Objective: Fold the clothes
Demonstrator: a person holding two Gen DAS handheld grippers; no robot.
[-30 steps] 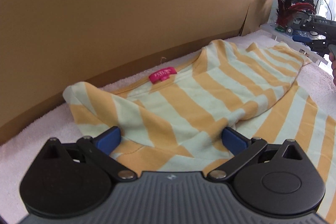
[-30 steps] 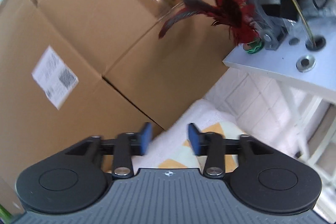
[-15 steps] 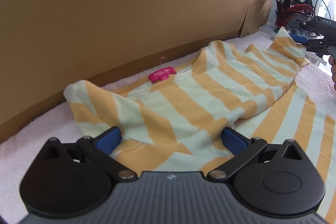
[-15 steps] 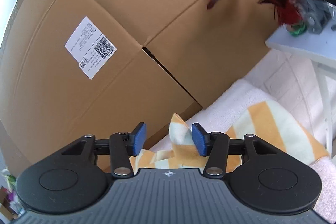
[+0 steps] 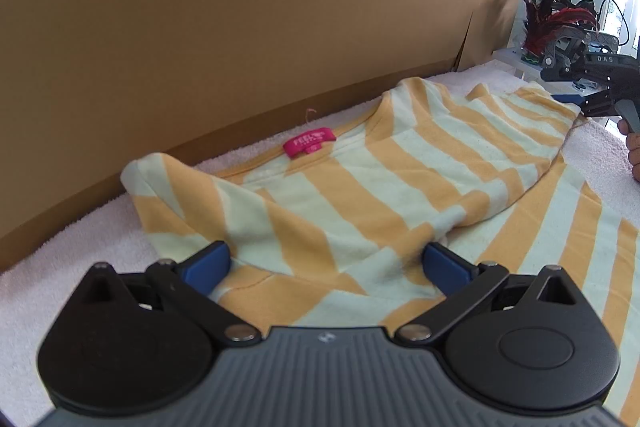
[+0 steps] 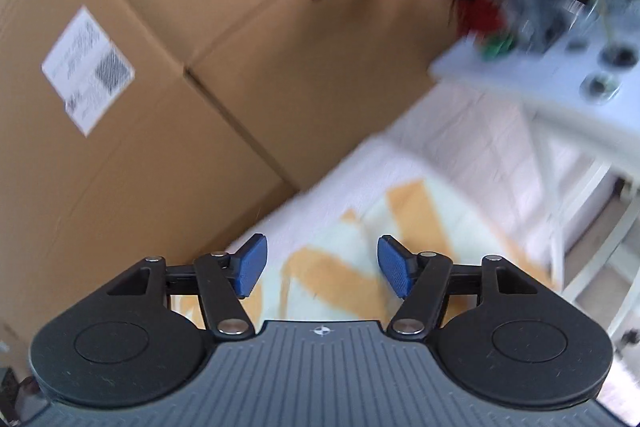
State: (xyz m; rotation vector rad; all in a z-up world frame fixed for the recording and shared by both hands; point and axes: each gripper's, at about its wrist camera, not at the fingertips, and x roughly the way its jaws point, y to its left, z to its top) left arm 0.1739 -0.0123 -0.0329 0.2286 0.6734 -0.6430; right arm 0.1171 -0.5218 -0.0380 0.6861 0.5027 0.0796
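Note:
An orange and pale striped shirt (image 5: 384,195) lies spread on a pale pink towel (image 5: 72,255), its pink neck label (image 5: 310,142) facing up. My left gripper (image 5: 324,261) stands open and wide, low over the shirt's near folded edge, with fabric lying between its blue pads (image 5: 206,263). The right gripper (image 5: 576,99) is at the far sleeve end, held by a hand (image 5: 632,151). In the right wrist view, the right gripper (image 6: 322,263) is open just above the flat sleeve (image 6: 404,211), holding nothing.
Large cardboard boxes (image 5: 240,27) form a wall along the towel's far edge, and one carries a white label (image 6: 88,71). A white side table (image 6: 552,83) with red feathers (image 5: 556,23) and hardware stands past the towel's right end.
Half a second ago the right gripper pinched the lifted sleeve tip. It has since opened, and the sleeve lies flat on the towel. The left gripper and the shirt body have not moved.

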